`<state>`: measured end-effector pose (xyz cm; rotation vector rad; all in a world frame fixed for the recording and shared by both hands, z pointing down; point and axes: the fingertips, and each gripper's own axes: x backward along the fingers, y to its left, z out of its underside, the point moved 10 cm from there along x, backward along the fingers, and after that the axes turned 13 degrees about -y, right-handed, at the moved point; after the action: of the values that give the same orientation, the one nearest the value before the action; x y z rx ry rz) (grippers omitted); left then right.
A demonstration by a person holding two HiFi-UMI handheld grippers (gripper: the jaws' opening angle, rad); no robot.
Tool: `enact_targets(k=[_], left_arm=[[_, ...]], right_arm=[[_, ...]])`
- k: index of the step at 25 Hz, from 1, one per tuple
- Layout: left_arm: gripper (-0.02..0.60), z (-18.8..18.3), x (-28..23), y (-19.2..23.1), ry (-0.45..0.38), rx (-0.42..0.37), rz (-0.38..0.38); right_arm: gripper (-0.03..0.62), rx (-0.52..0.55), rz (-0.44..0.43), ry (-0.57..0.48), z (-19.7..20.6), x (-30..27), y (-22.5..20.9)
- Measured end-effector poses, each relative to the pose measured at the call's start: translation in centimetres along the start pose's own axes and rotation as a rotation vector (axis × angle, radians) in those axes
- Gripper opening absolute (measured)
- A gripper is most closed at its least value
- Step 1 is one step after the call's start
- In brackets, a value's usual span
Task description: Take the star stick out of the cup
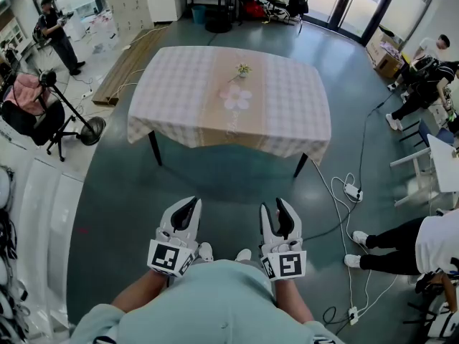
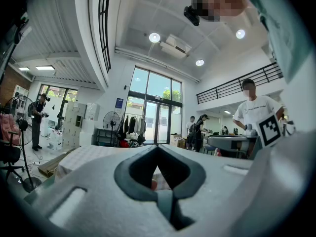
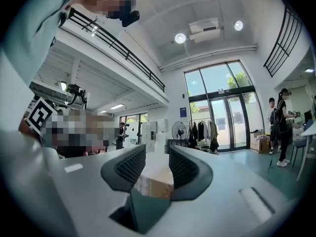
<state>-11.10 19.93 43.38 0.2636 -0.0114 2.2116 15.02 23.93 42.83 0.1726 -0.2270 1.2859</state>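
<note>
- Right gripper (image 1: 274, 210) is held close to the person's body, well short of the table (image 1: 186, 84); its jaws stand apart, and its own view (image 3: 158, 157) shows only the far tabletop through the gap, so it holds nothing.
- Left gripper (image 1: 190, 205) is level with it on the same near side of the table; its jaw tips meet (image 2: 157, 147) and nothing is caught in them.
- On the table, toward the far edge and about mid-width, stands the cup (image 1: 244, 70) with what I take for the star stick (image 1: 244, 66) poking out. It is too small from here to make out the star or which way the stick leans.
- Just nearer than the cup lies a pink flower shape (image 1: 236, 97) on the checked cloth (image 1: 287, 113).
- By my reckoning the task has not begun: the whole approach to the table is still ahead.
- Cables (image 1: 337, 188) trail over the floor off the table's right corner, so stepping in from that side could snag a foot.
- The cup looks light. A pull on the stick that is slanted rather than straight up could tip it or drag it across the cloth, and the left gripper is closed and not ready to steady it.
- With the cup that far across the table, a long reach might bunch the cloth.
</note>
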Motion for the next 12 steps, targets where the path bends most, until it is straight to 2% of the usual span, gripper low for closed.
enact_targets(k=[8, 12], left_arm=[[0.0, 0.59, 0.37, 0.54, 0.0, -0.003, 0.004], [0.0, 0.07, 0.29, 0.57, -0.002, 0.001, -0.001]], right_arm=[[0.198, 0.003, 0.009, 0.001, 0.5, -0.2, 0.33], [0.204, 0.0, 0.005, 0.003, 0.25, -0.36, 0.47]])
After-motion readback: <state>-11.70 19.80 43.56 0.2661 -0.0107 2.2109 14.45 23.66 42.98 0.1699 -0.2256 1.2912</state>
